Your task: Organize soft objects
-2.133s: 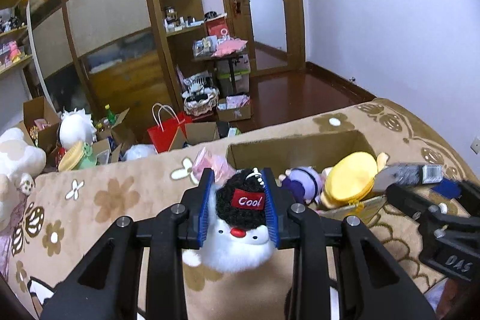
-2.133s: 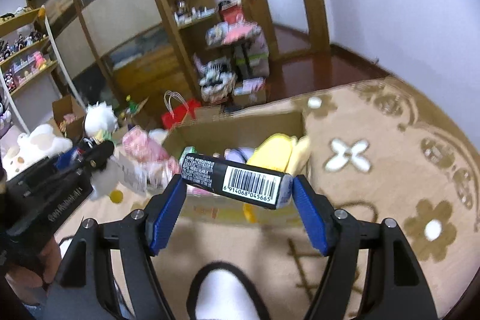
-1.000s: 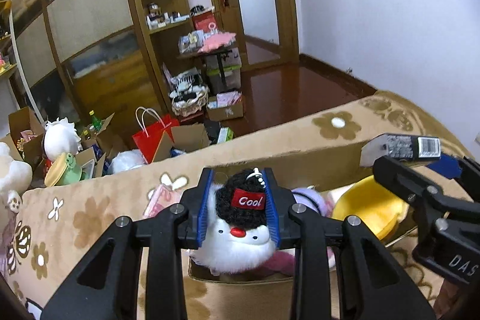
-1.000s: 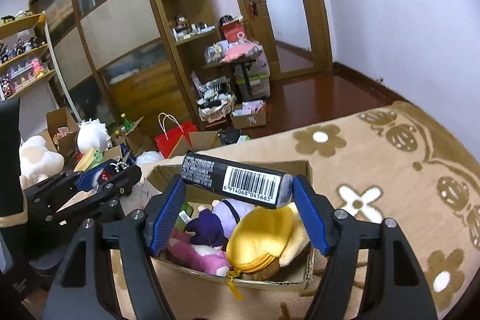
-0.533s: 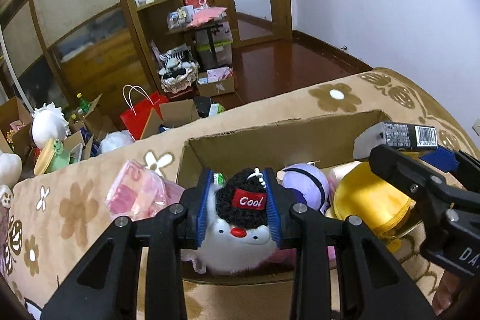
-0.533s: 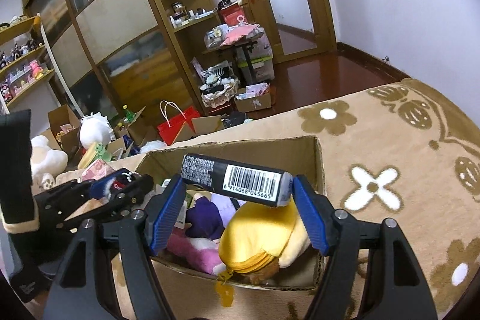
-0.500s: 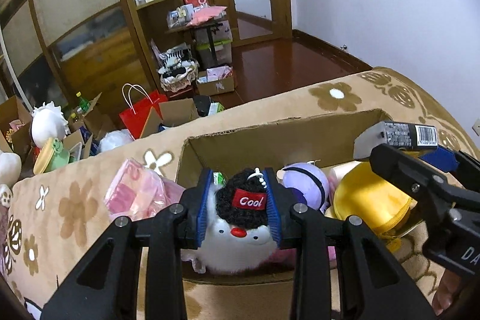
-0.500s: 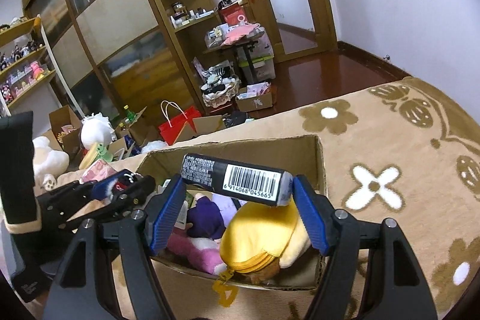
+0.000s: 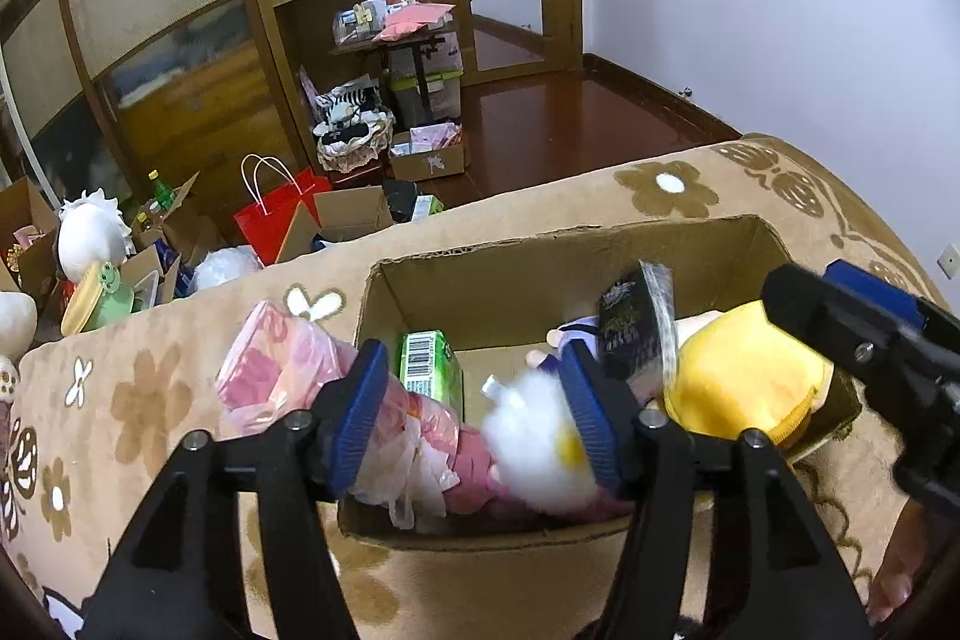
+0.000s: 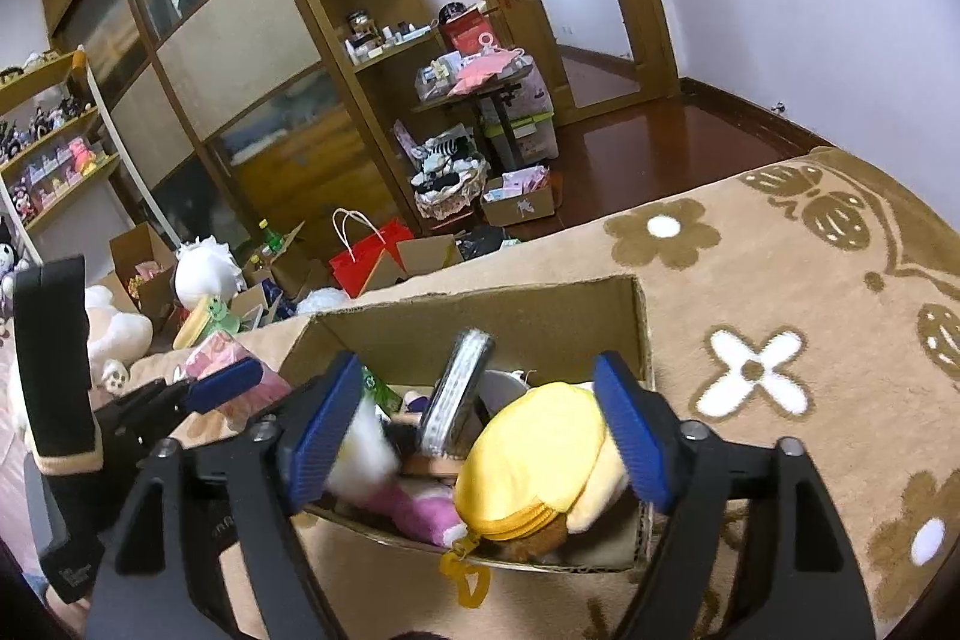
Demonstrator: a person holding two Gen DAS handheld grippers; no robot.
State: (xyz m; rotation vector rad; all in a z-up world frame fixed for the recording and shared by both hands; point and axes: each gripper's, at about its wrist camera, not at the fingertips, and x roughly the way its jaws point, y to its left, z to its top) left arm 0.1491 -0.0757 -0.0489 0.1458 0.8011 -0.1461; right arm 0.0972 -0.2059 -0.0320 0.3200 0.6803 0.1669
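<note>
A cardboard box (image 9: 540, 244) (image 10: 480, 307) sits on the tan flowered blanket. My left gripper (image 9: 480, 421) is open above its near edge; the white plush toy (image 9: 534, 445) is blurred between the fingers, free of them, dropping into the box. My right gripper (image 10: 477, 427) is open over the box; the black barcode packet (image 10: 456, 391) (image 9: 636, 328) stands tilted inside, loose. A yellow round plush pouch (image 10: 534, 466) (image 9: 744, 382), a pink plush (image 10: 414, 511) and a green carton (image 9: 429, 370) lie in the box.
A pink plastic-wrapped pack (image 9: 282, 364) lies against the box's left side. Beyond the blanket's far edge are a red bag (image 9: 273, 220), open cartons, plush toys (image 10: 201, 274) and wooden shelving (image 10: 360, 40). The blanket (image 10: 780, 280) stretches to the right of the box.
Both grippers have opened. The white plush has left the left gripper and is falling into the box. The black packet has left the right gripper and dropped into the box.
</note>
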